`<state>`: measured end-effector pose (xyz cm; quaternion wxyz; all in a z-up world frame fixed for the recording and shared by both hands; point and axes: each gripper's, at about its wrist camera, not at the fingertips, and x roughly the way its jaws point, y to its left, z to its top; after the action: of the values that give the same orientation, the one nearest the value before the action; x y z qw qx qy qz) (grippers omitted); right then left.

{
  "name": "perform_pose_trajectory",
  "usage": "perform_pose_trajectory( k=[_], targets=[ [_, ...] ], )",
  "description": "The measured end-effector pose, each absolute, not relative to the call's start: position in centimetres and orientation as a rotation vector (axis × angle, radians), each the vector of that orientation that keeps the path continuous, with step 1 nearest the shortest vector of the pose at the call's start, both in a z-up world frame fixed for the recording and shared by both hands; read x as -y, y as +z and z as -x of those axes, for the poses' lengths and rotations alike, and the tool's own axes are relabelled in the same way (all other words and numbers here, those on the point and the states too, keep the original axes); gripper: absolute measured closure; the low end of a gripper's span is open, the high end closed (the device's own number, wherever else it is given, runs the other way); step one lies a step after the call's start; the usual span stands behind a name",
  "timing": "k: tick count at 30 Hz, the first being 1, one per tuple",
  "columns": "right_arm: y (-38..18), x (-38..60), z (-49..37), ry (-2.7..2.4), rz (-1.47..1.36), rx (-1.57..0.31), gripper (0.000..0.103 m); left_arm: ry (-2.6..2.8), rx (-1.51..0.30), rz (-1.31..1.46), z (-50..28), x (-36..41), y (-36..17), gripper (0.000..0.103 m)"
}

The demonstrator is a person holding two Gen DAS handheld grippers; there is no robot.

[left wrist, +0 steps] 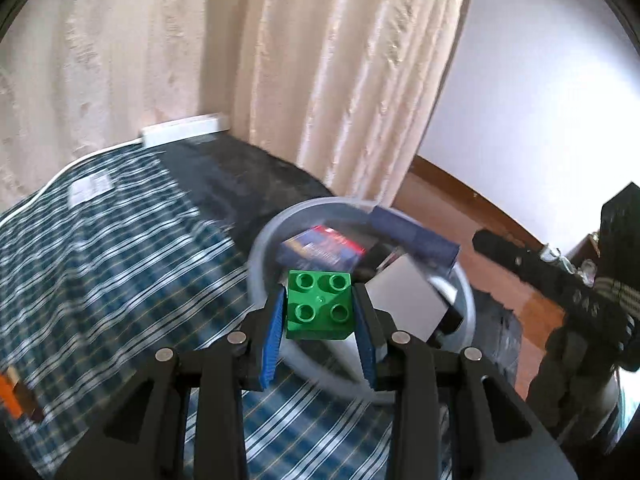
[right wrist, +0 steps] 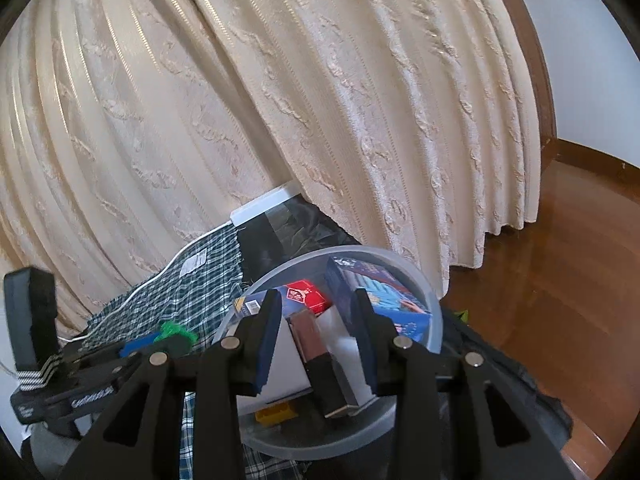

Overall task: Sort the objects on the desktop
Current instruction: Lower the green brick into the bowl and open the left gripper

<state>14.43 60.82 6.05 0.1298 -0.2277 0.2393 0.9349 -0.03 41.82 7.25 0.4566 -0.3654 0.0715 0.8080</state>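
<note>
My left gripper [left wrist: 320, 310] is shut on a green studded brick [left wrist: 320, 306], its blue pads pressing both sides. It hangs just before the near rim of a round grey basin [left wrist: 260, 248]. In the right wrist view the same brick [right wrist: 174, 334] shows as a green blur left of the basin [right wrist: 416, 272]. My right gripper [right wrist: 316, 304] stands open above the basin. A brown and black box [right wrist: 316, 356] lies below the gap, touching neither pad. The basin also holds a white box [right wrist: 288, 372], a red box [right wrist: 310, 294], a blue box [right wrist: 384, 300] and a yellow brick [right wrist: 276, 414].
A blue checked cloth [left wrist: 100, 260] covers the table, with dark sheeting [left wrist: 248, 184] behind it. A white power strip [left wrist: 184, 130] lies at the far edge under a cream curtain [right wrist: 280, 100]. Wooden floor [right wrist: 560, 280] drops away right of the basin. An orange object [left wrist: 10, 396] sits at the left.
</note>
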Motion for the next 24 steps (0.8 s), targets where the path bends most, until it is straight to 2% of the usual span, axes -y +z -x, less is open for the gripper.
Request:
perform_pose_trajectory(
  k=[11,13,15,17,24],
  targets=[
    [4.8,-61.6,-14.6,2.684,0.701,-0.731,0.060,1.939,-0.151,0.954,2.0,-46.3,6.1,0.067],
    [4.6,-61.5,-14.5,2.685,0.707,-0.733,0.060,1.925,-0.131,0.961,2.1,-46.6,5.9,0.061],
    [4.6,-61.4,-14.4,2.688,0.711,-0.734,0.060,1.909,-0.116,0.948,2.2,-46.8,6.1,0.048],
    [4.6,-61.2,-14.5,2.690,0.712,-0.728,0.060,1.896,-0.103,0.931,2.0,-46.8,6.3,0.042],
    [4.9,-60.9,-14.8,2.695,0.701,-0.722,0.056,1.919,-0.118,0.897,1.3,-46.2,7.0,0.041]
  ],
)
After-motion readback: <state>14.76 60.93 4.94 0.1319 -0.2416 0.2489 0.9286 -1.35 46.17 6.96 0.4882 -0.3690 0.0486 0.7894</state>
